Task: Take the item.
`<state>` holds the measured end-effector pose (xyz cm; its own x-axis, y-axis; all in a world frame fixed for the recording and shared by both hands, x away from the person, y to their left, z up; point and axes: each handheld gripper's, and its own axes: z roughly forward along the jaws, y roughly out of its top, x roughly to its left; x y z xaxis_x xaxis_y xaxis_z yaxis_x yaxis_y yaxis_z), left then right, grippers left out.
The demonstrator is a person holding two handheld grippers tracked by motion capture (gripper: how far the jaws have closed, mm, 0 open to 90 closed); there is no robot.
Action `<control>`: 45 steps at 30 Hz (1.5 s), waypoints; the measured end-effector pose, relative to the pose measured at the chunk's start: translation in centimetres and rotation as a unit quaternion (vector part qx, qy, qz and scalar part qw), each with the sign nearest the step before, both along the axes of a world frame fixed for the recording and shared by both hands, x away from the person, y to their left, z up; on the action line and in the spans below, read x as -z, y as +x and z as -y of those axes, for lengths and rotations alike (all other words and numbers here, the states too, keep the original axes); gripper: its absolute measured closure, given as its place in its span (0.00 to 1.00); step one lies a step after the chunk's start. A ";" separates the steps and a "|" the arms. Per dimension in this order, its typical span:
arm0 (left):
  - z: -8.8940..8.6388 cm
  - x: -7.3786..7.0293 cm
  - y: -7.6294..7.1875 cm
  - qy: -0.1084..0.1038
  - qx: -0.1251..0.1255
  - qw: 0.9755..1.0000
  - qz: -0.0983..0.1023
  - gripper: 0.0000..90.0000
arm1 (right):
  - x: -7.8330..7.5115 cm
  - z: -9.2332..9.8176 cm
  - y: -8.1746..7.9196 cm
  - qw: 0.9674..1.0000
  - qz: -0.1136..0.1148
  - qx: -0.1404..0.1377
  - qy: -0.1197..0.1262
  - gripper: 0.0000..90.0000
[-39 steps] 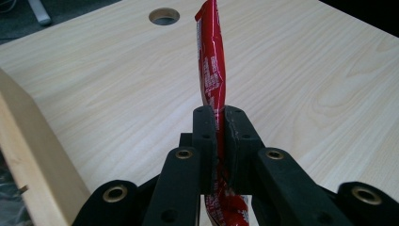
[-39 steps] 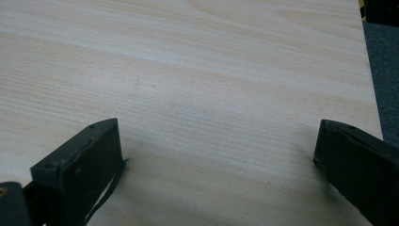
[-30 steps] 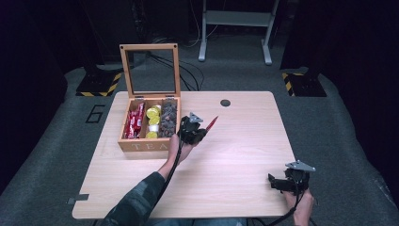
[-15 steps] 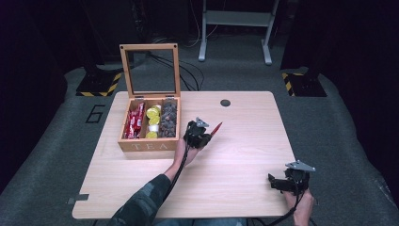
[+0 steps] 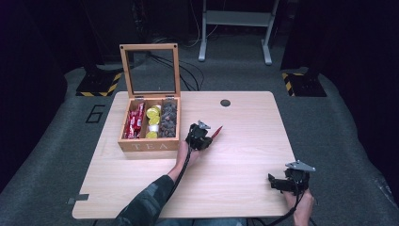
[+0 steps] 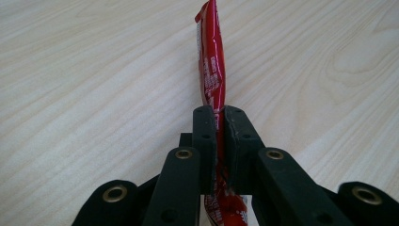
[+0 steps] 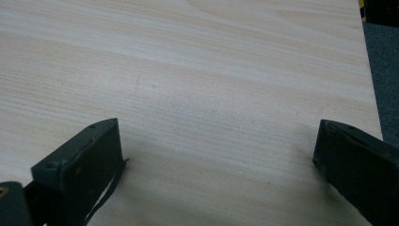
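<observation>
Left gripper (image 5: pixel 205 136) sat just right of the wooden tea box (image 5: pixel 148 146), over bare tabletop (image 5: pixel 244 122). Its jaws were pinched tight on a red sachet (image 6: pixel 210 61), gripped near one end so most of the packet stuck out ahead of the jaws, angled up and away from the box. In the left gripper view the sachet stood on edge, thin side to the camera, wood grain beneath it; whether its far tip touched the table could not be told.

The box stood with its glass-paned lid (image 5: pixel 150 70) upright. Three compartments: more red sachets (image 5: pixel 134 121) on the left, yellow rounds (image 5: pixel 152 115) in the middle, dark pieces (image 5: pixel 168 121) on the right.

Judgement: one sachet was being carried clear of the box, the end grip leaving the length free to lay down flat (or to hand across).

Right gripper (image 5: pixel 282 183) waited near the table's near right corner, well apart from the work. Its jaws stood wide with nothing between them, probably parked in reserve.
</observation>
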<state>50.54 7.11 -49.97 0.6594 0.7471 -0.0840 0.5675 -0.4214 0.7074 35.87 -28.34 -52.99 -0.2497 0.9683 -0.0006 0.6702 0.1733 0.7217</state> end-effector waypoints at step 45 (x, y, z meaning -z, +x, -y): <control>-6.0 -5.7 -6.6 -0.048 0.045 0.997 0.043 0.15 | 0.0 0.0 0.0 1.000 0.001 -0.001 0.001 0.02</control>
